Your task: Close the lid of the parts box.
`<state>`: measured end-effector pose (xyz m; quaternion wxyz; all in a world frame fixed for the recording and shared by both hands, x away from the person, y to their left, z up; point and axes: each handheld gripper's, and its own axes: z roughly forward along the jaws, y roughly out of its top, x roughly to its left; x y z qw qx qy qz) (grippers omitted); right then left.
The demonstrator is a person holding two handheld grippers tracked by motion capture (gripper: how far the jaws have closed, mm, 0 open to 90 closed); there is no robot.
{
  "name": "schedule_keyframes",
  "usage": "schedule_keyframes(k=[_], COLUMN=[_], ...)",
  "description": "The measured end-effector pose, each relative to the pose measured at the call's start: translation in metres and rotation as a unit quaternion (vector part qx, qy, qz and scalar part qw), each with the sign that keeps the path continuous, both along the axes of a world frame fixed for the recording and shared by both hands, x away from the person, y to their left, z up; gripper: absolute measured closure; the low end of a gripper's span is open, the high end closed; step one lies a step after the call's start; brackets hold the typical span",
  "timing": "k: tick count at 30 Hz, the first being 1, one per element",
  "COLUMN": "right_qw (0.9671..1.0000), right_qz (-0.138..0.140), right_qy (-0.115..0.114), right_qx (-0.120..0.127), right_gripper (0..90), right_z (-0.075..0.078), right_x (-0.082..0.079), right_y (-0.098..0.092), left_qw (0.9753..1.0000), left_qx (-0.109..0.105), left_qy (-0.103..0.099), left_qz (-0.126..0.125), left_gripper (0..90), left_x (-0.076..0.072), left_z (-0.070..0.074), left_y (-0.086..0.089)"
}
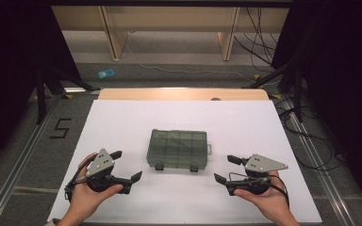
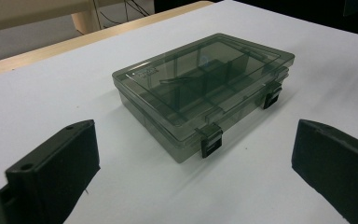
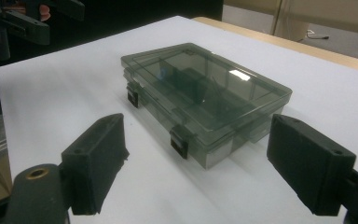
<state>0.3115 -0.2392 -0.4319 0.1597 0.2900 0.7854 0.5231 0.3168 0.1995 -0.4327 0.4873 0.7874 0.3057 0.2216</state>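
A smoky grey see-through compartment box (image 1: 177,149) lies flat in the middle of the white table sheet (image 1: 188,117), lid down, with two dark latches (image 1: 159,166) on its near side. My left gripper (image 1: 126,165) rests to the box's left, open, with nothing between its jaws. To the right of the box my right gripper (image 1: 226,168) is open and empty too. The left gripper view shows the box (image 2: 200,88) ahead between the spread jaws (image 2: 191,172). In the right gripper view the box (image 3: 205,95) lies ahead of my open right gripper (image 3: 214,163), and the left gripper (image 3: 23,18) appears at top left.
The sheet covers a wooden tabletop whose far edge (image 1: 184,93) is bare. Beyond it stand wooden furniture legs (image 1: 113,37) and cables (image 1: 264,42) on the floor. Dark stands and curtains flank both sides. A metal rail (image 1: 23,155) runs along the left.
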Motion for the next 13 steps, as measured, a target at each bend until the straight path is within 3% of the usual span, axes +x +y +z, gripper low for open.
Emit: schedule_keyframes(k=[4, 5, 6, 9, 13], right_qw=[1.0000, 1.0000, 1.0000, 1.0000, 1.0000], right_qz=[-0.003, -0.002, -0.001, 0.001, -0.001], right_qy=[-0.002, -0.002, 0.000, 0.008, -0.002], right_qx=[-0.002, -0.002, -0.002, -0.001, 0.009], right_gripper=[20.3, 20.4, 20.3, 20.4, 20.3], right_z=[-0.0019, -0.0024, -0.0028, -0.0033, -0.0041], right_x=[0.0005, 0.0006, 0.0006, 0.0000, 0.0011], right_y=[0.0008, 0.0011, 0.0013, 0.0016, 0.0016], left_qw=[1.0000, 0.9999, 1.0000, 1.0000, 1.0000], left_qx=[0.002, 0.008, 0.001, 0.002, 0.001], left_qy=[0.002, -0.006, 0.003, 0.000, 0.000], left_qz=[0.002, -0.009, 0.004, 0.002, 0.003], left_gripper=[0.6, 0.6, 0.6, 0.6, 0.6], left_x=[0.0013, 0.0037, 0.0016, 0.0025, 0.0030], left_z=[-0.0015, -0.0015, -0.0022, -0.0025, -0.0025], left_y=[-0.0003, 0.0007, -0.0006, -0.0004, -0.0003])
